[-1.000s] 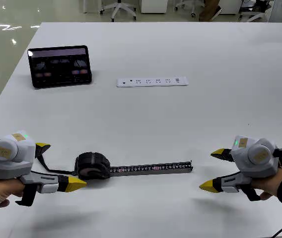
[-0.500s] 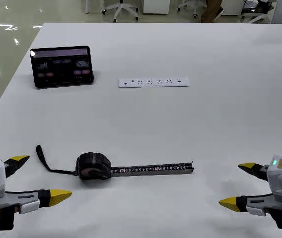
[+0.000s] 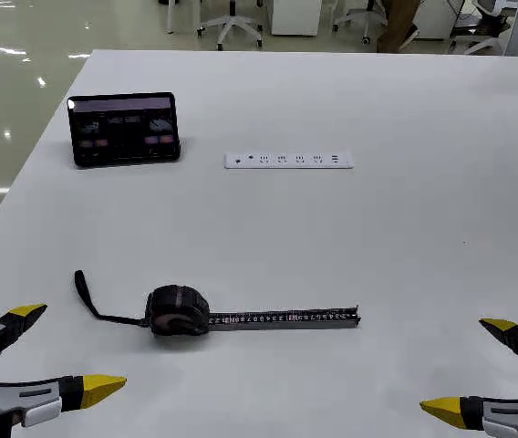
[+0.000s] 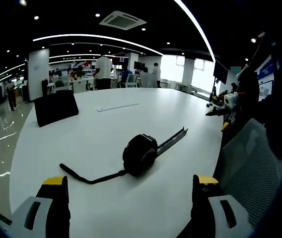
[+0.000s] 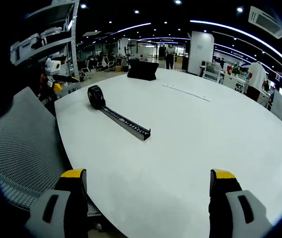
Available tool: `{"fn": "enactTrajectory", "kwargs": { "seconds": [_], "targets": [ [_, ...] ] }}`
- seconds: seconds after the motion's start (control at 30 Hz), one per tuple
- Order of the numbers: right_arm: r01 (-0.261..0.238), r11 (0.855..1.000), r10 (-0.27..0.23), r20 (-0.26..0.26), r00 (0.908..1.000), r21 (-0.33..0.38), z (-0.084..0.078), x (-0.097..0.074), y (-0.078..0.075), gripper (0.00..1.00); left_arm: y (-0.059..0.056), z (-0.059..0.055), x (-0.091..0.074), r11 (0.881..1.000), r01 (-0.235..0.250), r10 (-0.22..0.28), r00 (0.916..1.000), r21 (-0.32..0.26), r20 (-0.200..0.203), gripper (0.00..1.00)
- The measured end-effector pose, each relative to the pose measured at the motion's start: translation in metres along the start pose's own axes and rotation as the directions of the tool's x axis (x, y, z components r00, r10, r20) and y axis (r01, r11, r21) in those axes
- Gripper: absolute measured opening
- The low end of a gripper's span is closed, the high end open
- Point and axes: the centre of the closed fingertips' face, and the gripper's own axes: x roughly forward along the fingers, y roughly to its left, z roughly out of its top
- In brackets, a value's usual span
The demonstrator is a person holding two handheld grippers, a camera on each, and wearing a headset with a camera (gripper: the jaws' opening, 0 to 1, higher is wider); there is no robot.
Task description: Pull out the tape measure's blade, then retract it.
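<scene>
A black tape measure [image 3: 177,311] lies on the white table [image 3: 332,228], its blade [image 3: 286,318] drawn out to the right and lying flat, a black wrist strap [image 3: 90,297] trailing left. From the left gripper view the case [image 4: 139,153] sits ahead of the jaws with the blade [image 4: 172,140] running away. The right gripper view looks along the blade [image 5: 126,122] to the case [image 5: 96,96]. My left gripper [image 3: 36,356] is open near the table's front left corner. At the front right, my right gripper [image 3: 482,367] is open too. Neither touches the tape.
A dark tablet [image 3: 124,128] stands propped at the back left. A white power strip [image 3: 288,161] lies behind the tape measure. A mesh chair back [image 5: 24,153] sits near the table's front edge. People and office chairs are in the room beyond.
Both grippers have drawn back toward the front edge, away from the tape measure. The tape measure and its extended blade have stayed put; the head camera has tilted slightly.
</scene>
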Motion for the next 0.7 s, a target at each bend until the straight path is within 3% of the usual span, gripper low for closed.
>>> {"fn": "enactTrajectory", "kwargs": {
  "seconds": [0.4,0.5,0.7],
  "targets": [
    [-0.016,0.999,0.016,0.000,0.9999,-0.031,0.008,-0.005,0.001,1.00,0.003,0.001,-0.007,1.000,-0.027,0.026,0.9995,0.006,0.014,1.00],
    [-0.018,0.999,0.018,-0.003,0.9998,-0.032,0.008,-0.004,0.001,1.00,0.001,0.003,-0.007,1.000,-0.023,0.023,0.9996,-0.018,0.019,1.00],
    [-0.033,0.999,0.033,0.017,0.9993,-0.028,0.013,-0.004,0.002,1.00,-0.001,0.001,-0.007,1.000,-0.022,0.022,0.9997,-0.012,0.010,1.00]
  ]
}}
